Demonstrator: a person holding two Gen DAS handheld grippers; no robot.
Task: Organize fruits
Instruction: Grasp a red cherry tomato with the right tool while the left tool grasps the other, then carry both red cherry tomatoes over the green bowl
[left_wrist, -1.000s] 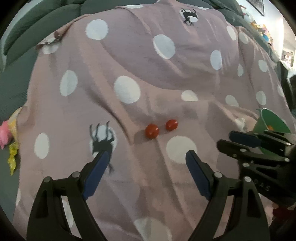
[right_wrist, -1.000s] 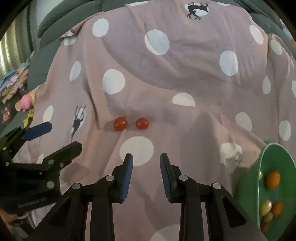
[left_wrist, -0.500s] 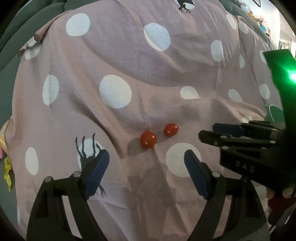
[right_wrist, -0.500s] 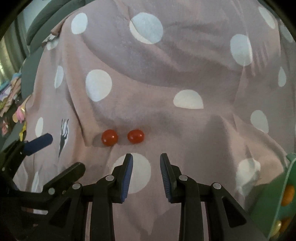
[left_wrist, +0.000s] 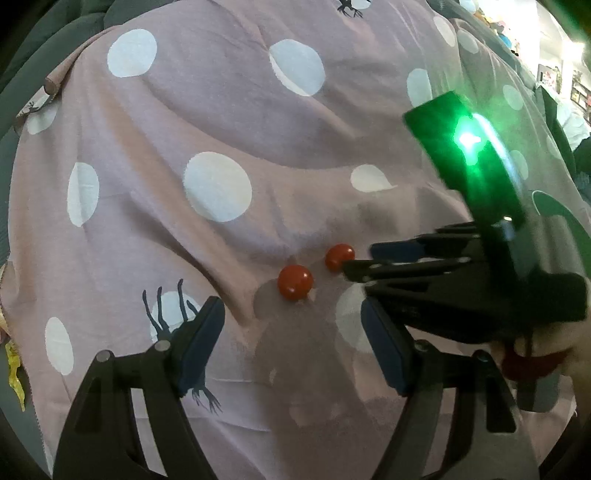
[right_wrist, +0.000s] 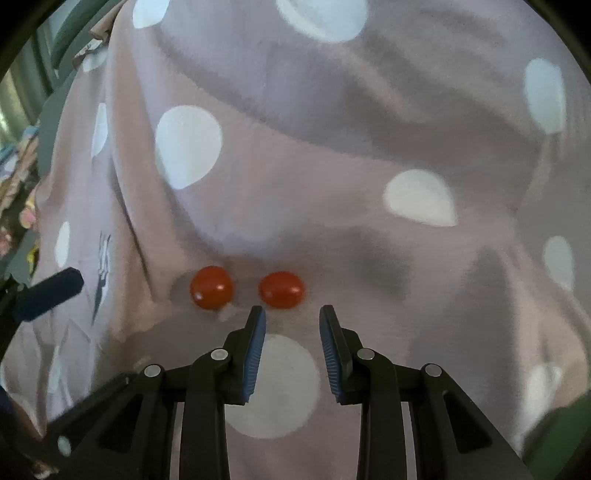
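A pinkish blanket (right_wrist: 332, 229) with white dots covered the surface. The left gripper (left_wrist: 291, 343) hovered over it with jaws apart and empty — they had just been narrowing. The right gripper (right_wrist: 291, 343) pointed down at the cloth, its jaws drawn in close with nothing between them. Two small red fruits lay side by side on the blanket just past the right gripper's tips — the left fruit (right_wrist: 211, 287) and the right fruit (right_wrist: 282, 289).
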